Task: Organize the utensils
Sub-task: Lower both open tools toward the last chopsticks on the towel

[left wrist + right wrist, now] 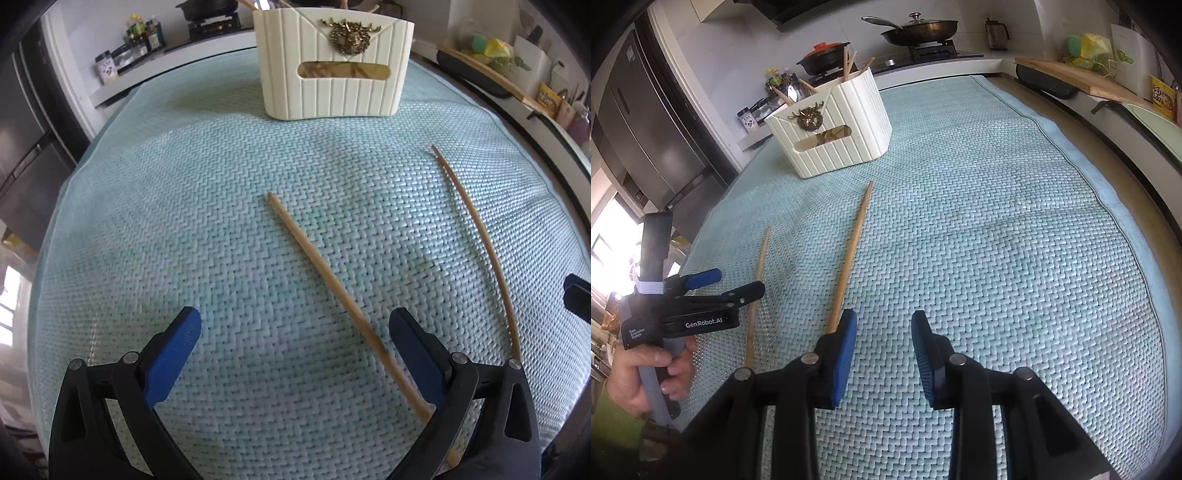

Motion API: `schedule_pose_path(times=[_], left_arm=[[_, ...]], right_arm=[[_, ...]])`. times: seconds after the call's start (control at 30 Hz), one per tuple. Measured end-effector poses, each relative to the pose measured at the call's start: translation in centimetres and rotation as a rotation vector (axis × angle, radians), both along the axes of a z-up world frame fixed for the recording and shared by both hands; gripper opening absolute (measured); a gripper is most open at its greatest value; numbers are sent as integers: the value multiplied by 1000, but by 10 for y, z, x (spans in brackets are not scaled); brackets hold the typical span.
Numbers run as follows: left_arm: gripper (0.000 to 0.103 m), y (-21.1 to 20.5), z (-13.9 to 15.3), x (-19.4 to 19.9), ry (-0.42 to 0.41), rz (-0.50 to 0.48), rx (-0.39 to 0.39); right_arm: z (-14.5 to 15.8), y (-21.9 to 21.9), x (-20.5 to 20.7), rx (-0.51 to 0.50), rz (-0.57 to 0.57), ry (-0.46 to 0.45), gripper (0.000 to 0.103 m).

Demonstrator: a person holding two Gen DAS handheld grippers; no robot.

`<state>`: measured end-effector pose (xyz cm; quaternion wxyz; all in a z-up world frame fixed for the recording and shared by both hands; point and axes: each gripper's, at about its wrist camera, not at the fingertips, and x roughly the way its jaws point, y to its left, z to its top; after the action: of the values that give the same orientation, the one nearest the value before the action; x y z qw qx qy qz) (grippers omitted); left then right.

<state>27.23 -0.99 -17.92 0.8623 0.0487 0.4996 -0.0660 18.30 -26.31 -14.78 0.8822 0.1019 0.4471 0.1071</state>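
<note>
Two wooden chopsticks lie apart on the woven mat. My left gripper (295,319) is open wide just above the mat, and one chopstick (332,284) runs between its fingers, close to the right blue pad (417,354). The other chopstick (480,240) lies further right. In the right wrist view that chopstick (853,251) ends behind my right gripper's left pad (844,354). My right gripper (883,321) is open with nothing between its fingers. To its left, a hand (653,369) holds the left gripper (735,282) over the first chopstick (759,273). The cream ribbed holder (834,125) (332,74) stands at the back with several utensils in it.
The pale blue woven mat (997,221) covers the table. Behind it are a stove with a pan (919,29) and a black pot (823,55), bottles (142,33), a steel fridge (646,122) at the left and a wooden board (1071,75) at the right.
</note>
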Motion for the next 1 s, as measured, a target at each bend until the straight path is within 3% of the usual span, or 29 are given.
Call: schedule_pose_path(times=[0.27,0.4,0.5,0.57,0.7,0.87,1.0], left_arm=[[102,46,22,1,2,53,-173],[101,67,18,8,50,84,-256],[98,66,12,17,65,90,-219],[80,66,5,27,95,110,-213],[70,67,2,40,110,134,-196],[60,61,2,52,149,98,-163],[50,66,1,71,196,80,-197]], right_arm=[[5,8,19,-27,31,18,31],[6,7,29,-21,27,25,32],[5,11,38,-12,45,39,32],[6,15,47,-12,62,44,31],[13,16,76,-26,86,71,32],[7,20,132,-34,94,183,33],[-4,47,172,-70,144,242,34]])
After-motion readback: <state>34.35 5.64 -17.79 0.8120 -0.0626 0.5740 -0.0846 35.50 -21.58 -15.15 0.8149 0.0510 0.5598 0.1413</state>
